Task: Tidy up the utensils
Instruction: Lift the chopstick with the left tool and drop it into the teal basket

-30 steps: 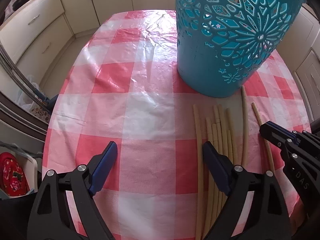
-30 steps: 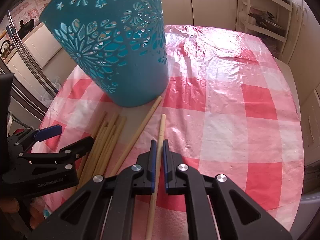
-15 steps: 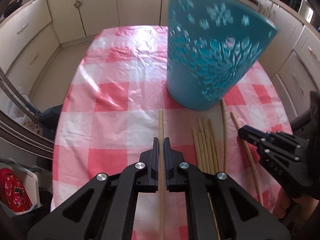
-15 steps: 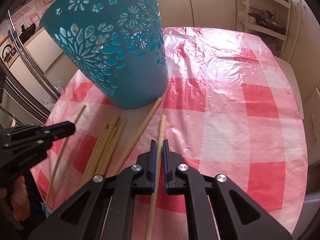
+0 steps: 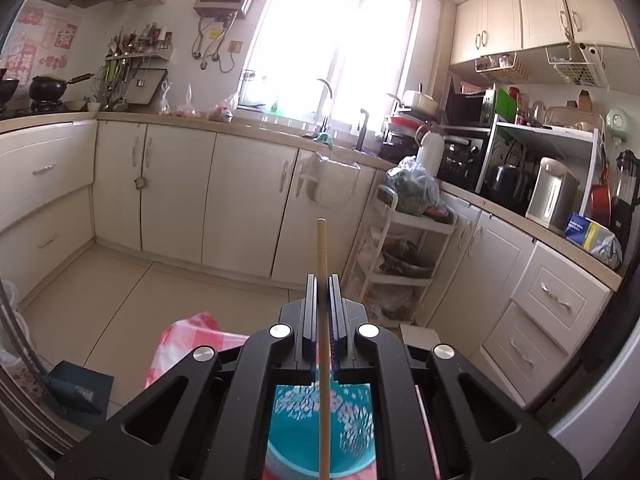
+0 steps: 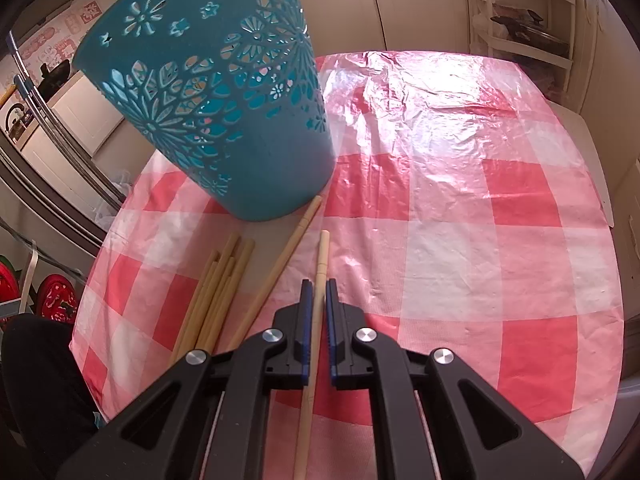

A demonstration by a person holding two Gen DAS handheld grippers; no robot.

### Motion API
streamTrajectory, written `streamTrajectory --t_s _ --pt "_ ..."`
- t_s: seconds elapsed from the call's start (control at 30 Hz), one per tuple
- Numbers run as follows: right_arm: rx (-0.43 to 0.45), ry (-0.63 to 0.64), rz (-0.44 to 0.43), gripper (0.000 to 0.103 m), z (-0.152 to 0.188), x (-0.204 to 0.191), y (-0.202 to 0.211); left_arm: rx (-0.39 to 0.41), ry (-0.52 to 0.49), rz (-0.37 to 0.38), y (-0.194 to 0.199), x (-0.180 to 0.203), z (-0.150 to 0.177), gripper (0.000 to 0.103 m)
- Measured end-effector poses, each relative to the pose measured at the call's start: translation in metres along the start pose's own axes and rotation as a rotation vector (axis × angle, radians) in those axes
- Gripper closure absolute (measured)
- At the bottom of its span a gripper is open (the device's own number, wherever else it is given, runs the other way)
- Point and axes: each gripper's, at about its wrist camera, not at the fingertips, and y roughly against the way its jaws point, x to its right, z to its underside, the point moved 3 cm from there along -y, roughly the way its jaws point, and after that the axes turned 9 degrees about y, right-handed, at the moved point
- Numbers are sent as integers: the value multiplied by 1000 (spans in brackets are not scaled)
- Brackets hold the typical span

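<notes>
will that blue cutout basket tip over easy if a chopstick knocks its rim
Probably. The blue basket is tall, flares wider toward the top than at its base, and its pierced plastic walls look light. It looks empty from the left wrist view, so nothing appears to weigh it down on the glossy tablecloth, where it may also slide.

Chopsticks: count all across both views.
8 chopsticks: one in left tool, one in right tool, one loose by the basket, about five bundled on the tablecloth; overlap may hide more.
</notes>
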Motion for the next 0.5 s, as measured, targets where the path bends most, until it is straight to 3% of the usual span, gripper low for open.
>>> streamTrajectory --t_s 0.23,0.5 --pt "8 4 -6 96 2 2 1 4 63 -78 -72 -3 19 98" --pt "8 10 -1 96 3 1 0 -133 -14 -157 -94 -14 66 98"
